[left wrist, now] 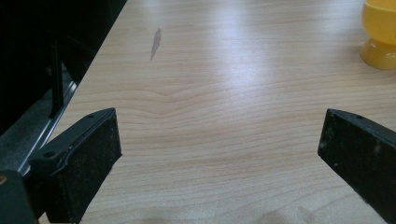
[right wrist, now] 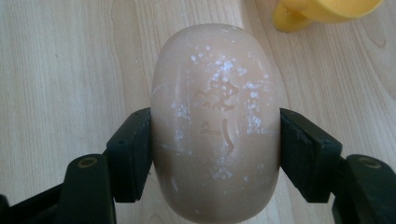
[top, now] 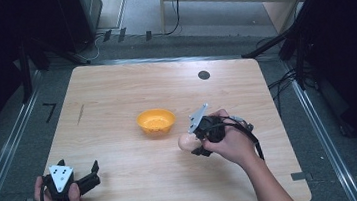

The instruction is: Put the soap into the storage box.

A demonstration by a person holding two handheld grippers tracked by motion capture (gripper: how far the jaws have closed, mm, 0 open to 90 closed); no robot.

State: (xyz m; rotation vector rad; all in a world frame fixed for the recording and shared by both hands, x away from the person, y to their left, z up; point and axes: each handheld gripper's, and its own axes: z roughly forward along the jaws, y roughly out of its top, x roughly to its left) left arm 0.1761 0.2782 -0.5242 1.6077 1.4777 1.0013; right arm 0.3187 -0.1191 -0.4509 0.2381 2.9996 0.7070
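A pale pink, egg-shaped bun (right wrist: 215,121) with white powder and stamped marks on top sits clamped between the two black jaws of my right gripper (right wrist: 215,151). From above, that bun (top: 187,141) and right gripper (top: 191,143) hover just right of and nearer than an orange bowl (top: 156,121) at the table's middle. The bowl's foot (right wrist: 289,18) peeks in at the top right of the right gripper view. My left gripper (top: 95,171) rests open at the table's near left corner, with bare wood between its jaws (left wrist: 219,140).
The light wooden table (top: 116,97) has a dark round hole (top: 204,74) near its far edge and a small grey scuff (left wrist: 155,43) on its left side. Dark floor, rails and cables surround the table.
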